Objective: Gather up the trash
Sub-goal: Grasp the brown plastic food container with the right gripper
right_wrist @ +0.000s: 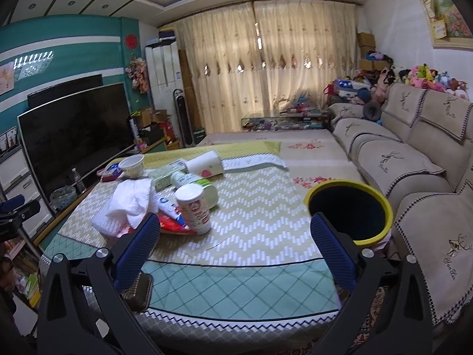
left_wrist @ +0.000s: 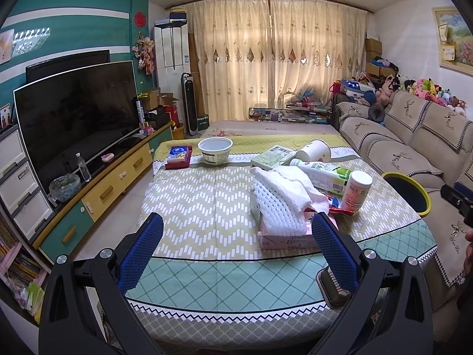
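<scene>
Trash lies on a patterned tablecloth (left_wrist: 201, 195): a white bowl (left_wrist: 215, 149), a red box (left_wrist: 178, 156), a green carton (left_wrist: 273, 155), a tipped white cup (left_wrist: 314, 150), a lying green-and-white bottle (left_wrist: 320, 174), an upright white canister (left_wrist: 356, 190) and a white cloth over a pink tissue box (left_wrist: 283, 236). A dark bin with a yellow rim (right_wrist: 351, 211) stands at the table's right edge. My left gripper (left_wrist: 236, 236) is open above the near edge, facing the pile. My right gripper (right_wrist: 236, 236) is open with the canister (right_wrist: 193, 208) ahead to its left and the bin beside its right finger.
A small dark brush-like object (left_wrist: 332, 291) sits on the near table edge. A beige sofa (right_wrist: 414, 162) runs along the right, a TV (left_wrist: 77, 112) on a low cabinet along the left. A glass side table (left_wrist: 289, 114) and curtains stand at the back.
</scene>
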Demonstrator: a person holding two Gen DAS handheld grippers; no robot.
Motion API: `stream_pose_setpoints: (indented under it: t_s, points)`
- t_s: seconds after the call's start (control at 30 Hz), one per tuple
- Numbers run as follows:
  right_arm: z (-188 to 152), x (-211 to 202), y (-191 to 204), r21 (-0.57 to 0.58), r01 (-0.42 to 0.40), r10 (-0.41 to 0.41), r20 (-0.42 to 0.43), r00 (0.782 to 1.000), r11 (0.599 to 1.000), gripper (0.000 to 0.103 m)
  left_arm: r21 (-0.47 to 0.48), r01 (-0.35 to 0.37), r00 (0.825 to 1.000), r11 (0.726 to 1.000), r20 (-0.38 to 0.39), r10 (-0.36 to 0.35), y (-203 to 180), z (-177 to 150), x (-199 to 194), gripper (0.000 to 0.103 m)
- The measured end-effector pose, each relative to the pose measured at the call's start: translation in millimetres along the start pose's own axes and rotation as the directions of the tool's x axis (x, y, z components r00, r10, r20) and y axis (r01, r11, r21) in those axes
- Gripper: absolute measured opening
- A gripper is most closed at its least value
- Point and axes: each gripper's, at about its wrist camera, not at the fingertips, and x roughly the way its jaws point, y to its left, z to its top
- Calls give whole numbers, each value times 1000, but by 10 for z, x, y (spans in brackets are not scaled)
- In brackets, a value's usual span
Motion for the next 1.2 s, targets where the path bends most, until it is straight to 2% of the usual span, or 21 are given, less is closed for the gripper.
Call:
stream_pose_setpoints:
  t_s: [0.27, 0.4, 0.6, 0.77, 1.03, 1.1, 1.2]
  points:
    - [-201, 246, 514, -110, -145, 134, -100, 986, 983, 97, -3, 7, 1000, 1000, -2, -7, 15, 10, 6, 99]
    - [-365, 399, 821, -152, -239, 214, -163, 963, 959, 97, -1, 11, 1000, 1000, 8, -11, 22, 16, -23, 99]
    - [-619, 592, 1105, -190, -319, 268, -251, 930, 928, 97, -12, 7, 1000, 1000, 10, -6, 69, 12, -21, 99]
    - [-773, 711, 1187, -199, -335, 270, -297, 916, 921, 97, -12, 10, 1000, 1000, 4, -10, 61, -9, 5, 99]
    - [-875, 841, 1266, -220, -337, 261, -314, 913, 916, 97, -10, 16, 1000, 1000, -5, -16, 39, -34, 45, 99]
    - [-883, 856, 1286, -225, -338, 260, -315, 913, 914, 92, -9, 19, 1000, 1000, -8, -19, 27, -35, 60, 99]
    - [-902, 888, 1303, -232, -340, 256, -329, 909, 911, 79, -6, 20, 1000, 1000, -13, -20, 17, -42, 72, 99]
